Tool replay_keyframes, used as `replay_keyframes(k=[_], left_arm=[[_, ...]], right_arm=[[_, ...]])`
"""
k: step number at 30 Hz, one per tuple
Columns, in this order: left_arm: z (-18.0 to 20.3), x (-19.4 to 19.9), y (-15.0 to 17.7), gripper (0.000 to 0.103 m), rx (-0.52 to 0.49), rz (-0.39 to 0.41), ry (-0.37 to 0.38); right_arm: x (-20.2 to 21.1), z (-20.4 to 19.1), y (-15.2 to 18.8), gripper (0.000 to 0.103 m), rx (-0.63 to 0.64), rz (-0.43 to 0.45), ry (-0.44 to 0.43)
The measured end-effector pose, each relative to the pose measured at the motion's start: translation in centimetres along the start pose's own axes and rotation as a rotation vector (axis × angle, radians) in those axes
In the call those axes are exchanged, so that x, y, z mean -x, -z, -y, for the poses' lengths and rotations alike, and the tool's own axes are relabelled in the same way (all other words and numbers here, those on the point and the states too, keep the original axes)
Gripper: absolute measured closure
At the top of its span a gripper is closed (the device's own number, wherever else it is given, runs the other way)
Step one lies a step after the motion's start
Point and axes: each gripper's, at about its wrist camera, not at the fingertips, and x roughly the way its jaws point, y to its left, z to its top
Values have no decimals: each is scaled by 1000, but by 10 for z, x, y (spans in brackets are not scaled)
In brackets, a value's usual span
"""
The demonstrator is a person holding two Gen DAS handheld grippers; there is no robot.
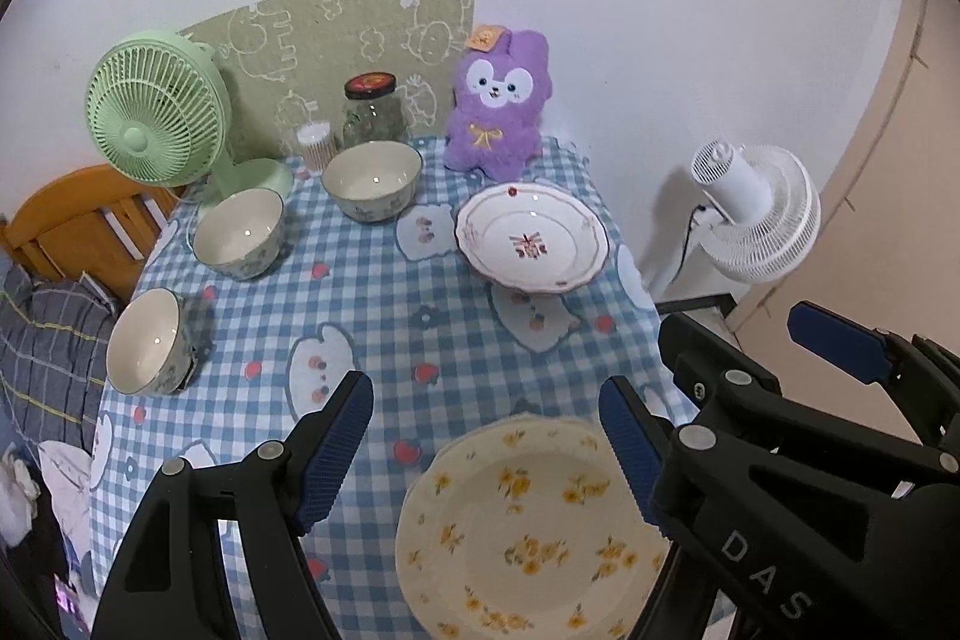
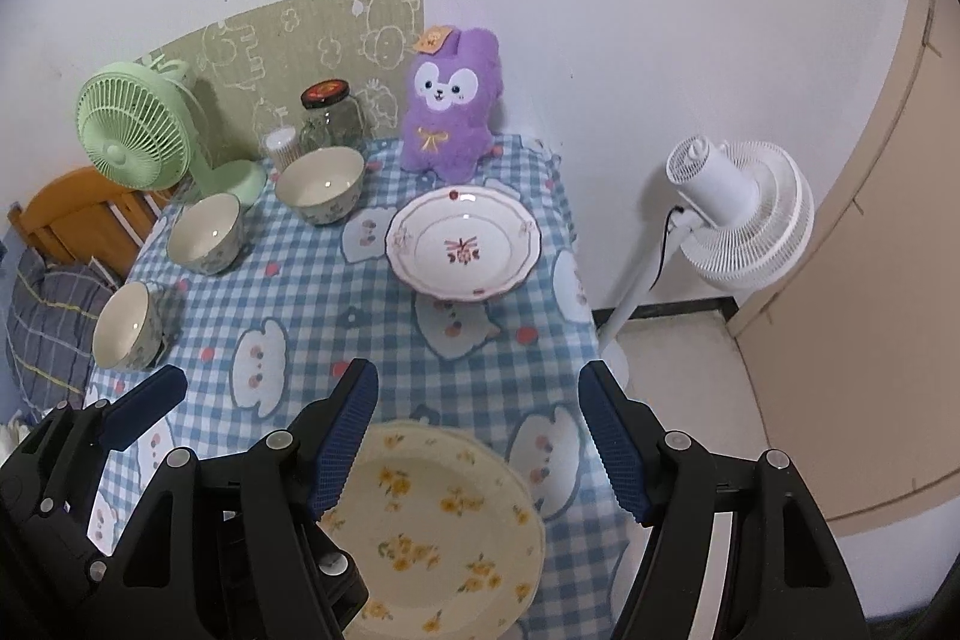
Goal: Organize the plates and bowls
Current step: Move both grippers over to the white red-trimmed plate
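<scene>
Seen from the left wrist, the left gripper (image 1: 486, 436) hangs over a table under a blue checked tablecloth (image 1: 384, 322) with its jaws spread wide and nothing between the pads; the yellow-flowered plate (image 1: 528, 532) lies just below and slightly right of the gap, its rim passing under the right finger, though contact cannot be told. Going left to right beyond the fingertips: a small bowl (image 1: 147, 343) tipped on its side far to the left, a green desk fan (image 1: 156, 105) behind it, a middle bowl (image 1: 239, 233) upright, a larger bowl (image 1: 372, 181) upright, a toothpick holder (image 1: 317, 144) and a glass jar with a dark lid (image 1: 372, 108) at the back, a purple plush toy (image 1: 501, 102) against the wall, and a white plate with a red flower motif (image 1: 531, 238) ahead and right. A white standing fan (image 1: 753, 211) sits off the table to the right. This view alone shows the wooden bed frame and bedding (image 1: 54, 316) at far left in full, and it catches the right gripper (image 2: 480, 436) from the side at its right edge. The right wrist view shows that gripper's jaws likewise parted and empty, the yellow plate below and left of centre, plus the fan's pole (image 2: 636, 292) and the beige door (image 2: 870, 280), with one blue pad of the left gripper at the lower left.
</scene>
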Motion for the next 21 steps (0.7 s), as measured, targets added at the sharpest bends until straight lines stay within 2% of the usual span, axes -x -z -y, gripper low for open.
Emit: replay_keyframes(k=[15, 21], left_arm=[[21, -22, -46, 24, 96, 42, -71], [28, -38, -60, 24, 95, 48, -75]], right_arm=[[-30, 24, -53, 29, 44, 40, -89], [-49, 31, -68, 28, 60, 45, -84]])
